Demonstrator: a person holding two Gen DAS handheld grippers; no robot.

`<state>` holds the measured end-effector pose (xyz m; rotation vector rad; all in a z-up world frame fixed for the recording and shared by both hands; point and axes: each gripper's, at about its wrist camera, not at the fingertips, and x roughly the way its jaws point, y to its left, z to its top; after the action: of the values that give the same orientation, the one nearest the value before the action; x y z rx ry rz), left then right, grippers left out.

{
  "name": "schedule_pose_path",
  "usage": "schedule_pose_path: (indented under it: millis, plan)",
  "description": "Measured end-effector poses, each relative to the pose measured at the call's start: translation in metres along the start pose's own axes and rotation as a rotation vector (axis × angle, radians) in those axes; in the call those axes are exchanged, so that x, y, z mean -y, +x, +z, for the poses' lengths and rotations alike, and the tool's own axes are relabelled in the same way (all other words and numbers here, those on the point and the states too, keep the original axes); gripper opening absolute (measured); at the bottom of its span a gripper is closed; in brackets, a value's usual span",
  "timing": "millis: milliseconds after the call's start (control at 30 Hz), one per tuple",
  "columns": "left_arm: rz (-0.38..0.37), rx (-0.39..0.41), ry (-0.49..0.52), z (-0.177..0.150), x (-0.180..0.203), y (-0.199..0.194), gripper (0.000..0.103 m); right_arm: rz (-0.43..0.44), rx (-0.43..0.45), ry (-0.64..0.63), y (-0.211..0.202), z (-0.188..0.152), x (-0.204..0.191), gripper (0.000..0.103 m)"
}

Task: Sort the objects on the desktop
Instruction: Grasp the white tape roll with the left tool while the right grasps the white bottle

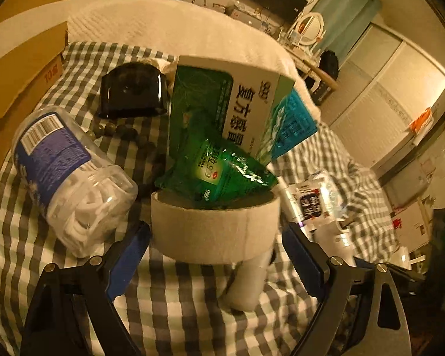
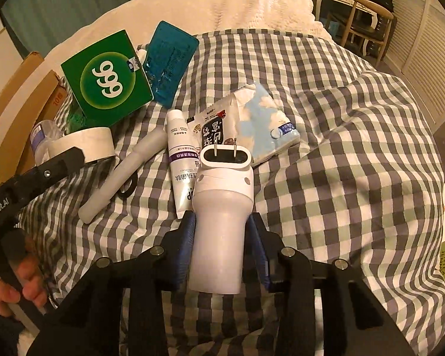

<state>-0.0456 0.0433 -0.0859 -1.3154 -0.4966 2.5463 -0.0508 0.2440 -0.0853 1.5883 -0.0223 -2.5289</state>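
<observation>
On the checked cloth [image 2: 356, 154] lies a white plug-in device [image 2: 222, 195] with two prongs pointing away from me. My right gripper [image 2: 222, 216] is shut on its neck, a blue pad touching each side. In the left wrist view a roll of pale tape [image 1: 213, 228] sits between the wide-set fingertips of my left gripper [image 1: 215, 228]. The tips lie very close to its sides, and contact is unclear. A green sachet [image 1: 216, 172] and a green-and-white medicine box [image 1: 228, 101] lean behind the roll.
A clear jar of white picks [image 1: 71, 178], a black case [image 1: 133, 90] and dark beads [image 1: 115, 129] lie left of the roll. A cream tube [image 2: 181, 160], sheathed scissors [image 2: 124, 172], a snack packet [image 2: 216, 127] and a tissue pack [image 2: 267, 124] crowd the device. A cardboard box [image 1: 20, 68] borders the left.
</observation>
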Motion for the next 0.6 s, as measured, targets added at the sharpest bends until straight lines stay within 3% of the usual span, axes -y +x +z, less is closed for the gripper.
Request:
schedule_pose_path:
  millis: [67,333,600]
  plan:
    - [-0.011,0.006,0.020,0.001,-0.001,0.003,0.086,0.000,0.000,-0.001,0.000,0.001,0.000,0.036]
    - [-0.017,0.010,0.065,-0.004,0.003,-0.004,0.086,-0.026,0.017,-0.026,-0.004,0.002,-0.007,0.034]
    - [-0.033,0.003,0.075,-0.013,0.002,-0.040,0.086,-0.096,0.081,-0.083,-0.028,0.003,-0.020,0.033]
